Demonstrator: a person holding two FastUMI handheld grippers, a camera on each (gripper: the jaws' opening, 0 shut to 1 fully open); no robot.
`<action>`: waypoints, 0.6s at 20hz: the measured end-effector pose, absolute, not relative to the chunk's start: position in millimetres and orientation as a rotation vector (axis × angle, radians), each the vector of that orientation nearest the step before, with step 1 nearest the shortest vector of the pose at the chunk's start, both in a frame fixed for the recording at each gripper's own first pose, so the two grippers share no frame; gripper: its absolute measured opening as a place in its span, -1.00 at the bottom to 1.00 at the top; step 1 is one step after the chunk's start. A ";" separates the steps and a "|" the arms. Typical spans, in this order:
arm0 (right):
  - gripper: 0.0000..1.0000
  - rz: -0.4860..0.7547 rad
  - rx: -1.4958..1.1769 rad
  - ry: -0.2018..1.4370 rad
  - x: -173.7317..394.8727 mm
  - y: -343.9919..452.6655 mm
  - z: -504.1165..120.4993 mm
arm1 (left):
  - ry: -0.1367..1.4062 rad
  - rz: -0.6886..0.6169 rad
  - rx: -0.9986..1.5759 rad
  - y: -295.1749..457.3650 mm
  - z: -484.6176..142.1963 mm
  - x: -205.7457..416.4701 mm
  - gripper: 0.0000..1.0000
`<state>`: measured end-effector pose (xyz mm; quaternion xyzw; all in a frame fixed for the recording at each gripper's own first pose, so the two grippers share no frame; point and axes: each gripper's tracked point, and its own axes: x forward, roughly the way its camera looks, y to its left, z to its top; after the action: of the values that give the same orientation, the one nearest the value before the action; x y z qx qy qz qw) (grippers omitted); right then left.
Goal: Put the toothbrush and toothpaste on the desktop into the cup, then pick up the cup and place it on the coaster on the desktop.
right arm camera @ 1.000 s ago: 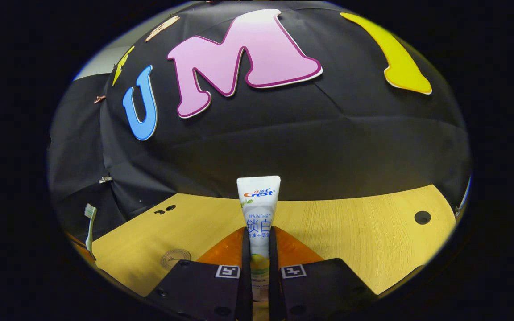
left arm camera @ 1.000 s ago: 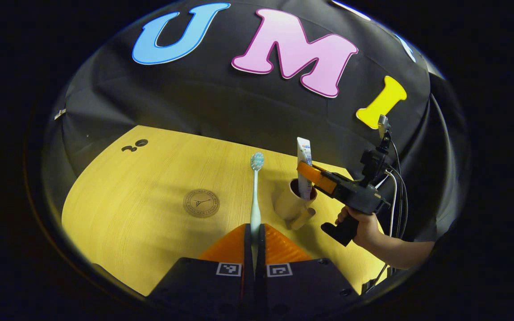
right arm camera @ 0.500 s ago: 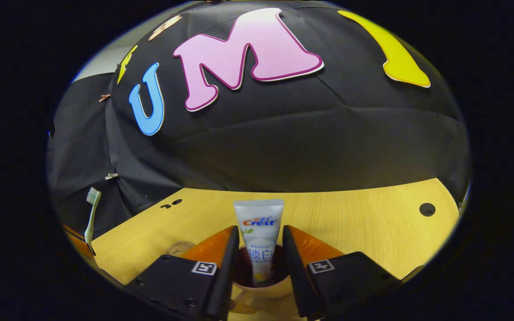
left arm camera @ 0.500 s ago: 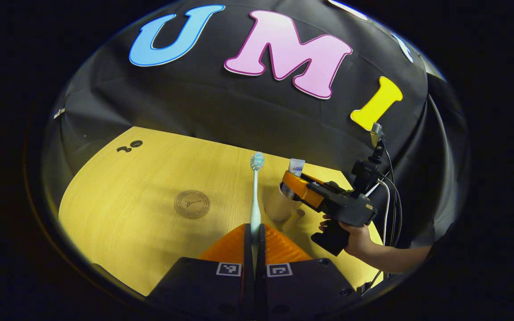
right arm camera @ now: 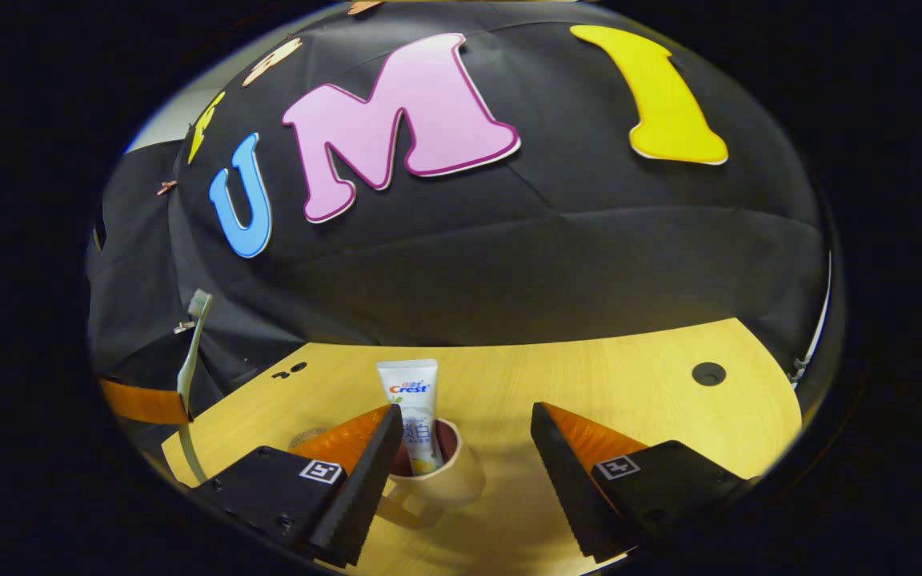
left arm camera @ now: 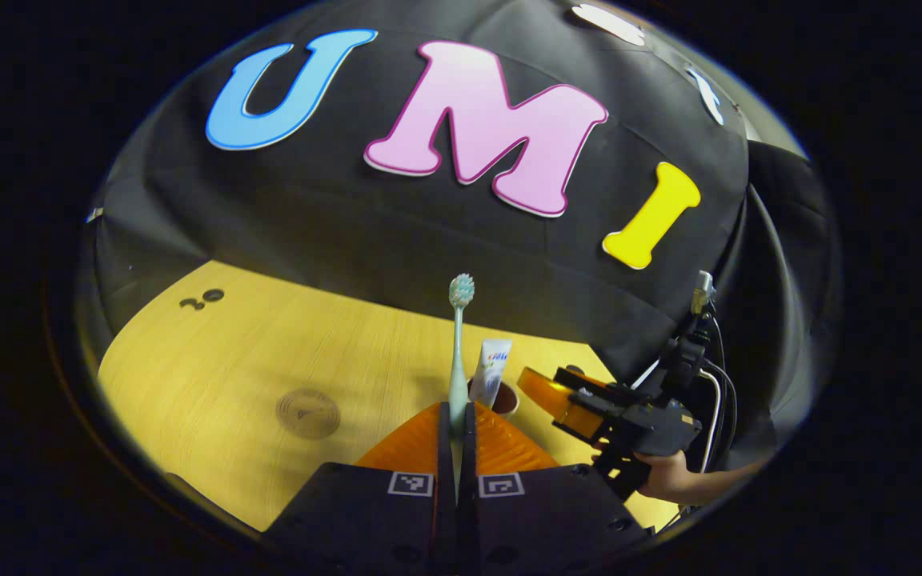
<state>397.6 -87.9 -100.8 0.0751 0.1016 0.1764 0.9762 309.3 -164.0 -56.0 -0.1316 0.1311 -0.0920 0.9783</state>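
Yellow wood-grain desktop (right arm camera: 629, 400) runs under both tongs, with black cloth behind it, and on it I count one cup, one toothpaste tube, one toothbrush and one round coaster. From the right gripper view, the right gripper (right arm camera: 461, 472) has its two fingers spread wide and touching nothing; the beige cup (right arm camera: 441, 476) stands on the desk just ahead of them, closer to the left finger, its handle turned toward the camera, and the toothpaste (right arm camera: 413, 408) stands upright inside it, leaning on the rim. In the left gripper view, the left gripper (left arm camera: 456, 436) has its fingers pressed together on the lower handle of the toothbrush (left arm camera: 458, 344), which rises upright from between them with the bristle head on top. Just beyond those fingertips, slightly to their right, is the cup (left arm camera: 505, 400) with the toothpaste (left arm camera: 495, 372) in it. Farther right, a hand (left arm camera: 665, 480) holds the right gripper (left arm camera: 569, 396) by its grip, tilted down toward the desk beside the cup. The coaster (left arm camera: 307, 413) lies flat, well to the left of the left gripper's fingers and apart from the cup
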 end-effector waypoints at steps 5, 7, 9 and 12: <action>0.96 0.293 0.184 0.227 383.6 -118.5 -97.3 | 0.133 -0.278 -0.275 -193.3 -27.5 350.5 -0.87; 0.96 0.262 0.178 0.233 377.8 -130.6 -100.0 | 0.091 -0.310 -0.275 -203.3 -24.4 367.9 -0.88; 0.96 0.230 0.169 0.241 372.5 -142.1 -103.7 | 0.063 -0.334 -0.277 -212.2 -26.3 384.9 -0.88; 0.96 0.201 0.179 0.262 365.5 -153.4 -108.2 | 0.015 -0.372 -0.293 -224.8 -27.1 409.4 -0.87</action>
<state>365.5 -153.4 -108.2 0.0889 0.1303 0.1000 0.9824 409.4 -224.8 -27.1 -0.1453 0.0076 -0.1841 0.9721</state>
